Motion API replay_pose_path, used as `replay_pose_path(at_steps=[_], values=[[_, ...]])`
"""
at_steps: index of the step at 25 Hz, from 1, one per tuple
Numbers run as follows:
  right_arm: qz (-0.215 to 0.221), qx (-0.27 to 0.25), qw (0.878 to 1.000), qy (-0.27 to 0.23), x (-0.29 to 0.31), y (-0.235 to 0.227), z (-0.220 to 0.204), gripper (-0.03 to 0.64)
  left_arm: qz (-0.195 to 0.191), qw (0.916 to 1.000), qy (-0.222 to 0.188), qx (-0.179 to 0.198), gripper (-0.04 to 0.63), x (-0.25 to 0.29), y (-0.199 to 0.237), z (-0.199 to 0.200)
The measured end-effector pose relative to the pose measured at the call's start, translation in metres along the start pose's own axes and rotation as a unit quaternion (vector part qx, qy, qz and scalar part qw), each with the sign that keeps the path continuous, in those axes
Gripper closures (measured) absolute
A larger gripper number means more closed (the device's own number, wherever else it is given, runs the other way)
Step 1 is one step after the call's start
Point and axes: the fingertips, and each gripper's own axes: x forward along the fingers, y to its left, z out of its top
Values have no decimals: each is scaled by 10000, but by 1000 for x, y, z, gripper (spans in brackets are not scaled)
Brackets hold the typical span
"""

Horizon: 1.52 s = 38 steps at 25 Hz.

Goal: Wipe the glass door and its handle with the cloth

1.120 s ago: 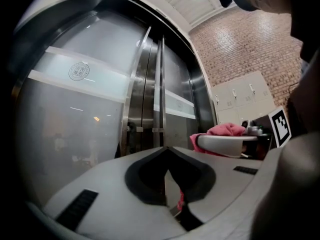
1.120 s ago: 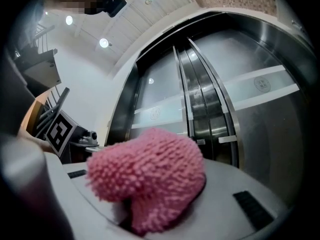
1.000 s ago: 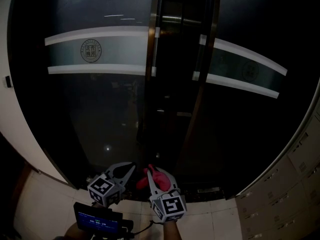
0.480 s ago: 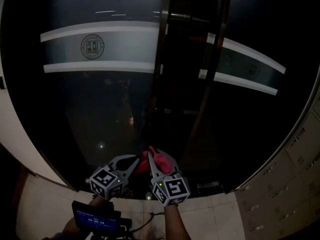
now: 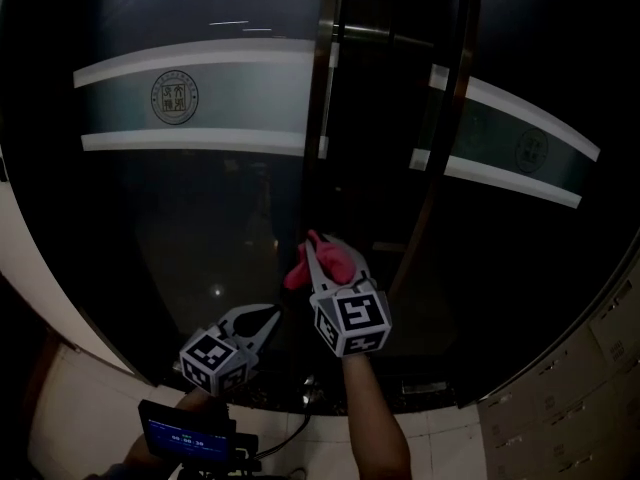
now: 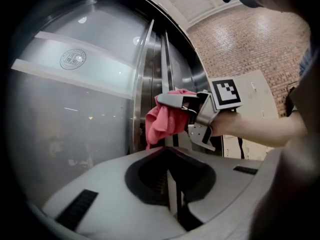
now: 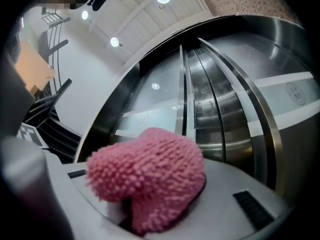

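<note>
The dark glass door (image 5: 200, 228) fills the head view, with two frosted white bands and a round emblem (image 5: 175, 99) across it. A vertical metal handle bar (image 5: 324, 88) runs down the door's inner edge and shows again as the handle bar (image 6: 142, 84) in the left gripper view. My right gripper (image 5: 318, 253) is raised in front of the glass just below that bar, shut on a pink shaggy cloth (image 5: 330, 258). The cloth (image 7: 150, 179) bulges out of its jaws. My left gripper (image 5: 256, 320) hangs lower and to the left, shut and empty. It looks across at the right gripper (image 6: 172, 101).
A second glass leaf (image 5: 520, 218) with a slanted metal bar (image 5: 445, 158) stands to the right. Pale floor tiles (image 5: 80, 408) lie at the door's foot. A small lit screen (image 5: 190, 436) sits by the left hand. Grey lockers (image 5: 600, 368) stand at the far right.
My right gripper has risen with the pink cloth, from beside the left gripper up toward the lower end of the handle bar. The left gripper has stayed low.
</note>
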Motion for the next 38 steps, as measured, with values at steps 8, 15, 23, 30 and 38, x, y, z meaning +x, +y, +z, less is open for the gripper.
replay_pose_path(at_steps=[8,15,23,30,38], values=[[86,127,9999,-20,46,-40,-25,558,427,9990,142,75,583,24,29,-7],[-228,449,9987,31,21,-19,-74,558,153,9997,196,79,583,29,37,-12],[-750,758,9933,453,3,5,-132,558,-303,9990,314,109,583,20,46,-20],[-949,959,9873,844,-5,30,-182,558,-477,9980,407,68,583,12,53,-34],[-813,1565,9740,1420,4,59,-244,558,-367,9981,497,17,583,4,63,-43]])
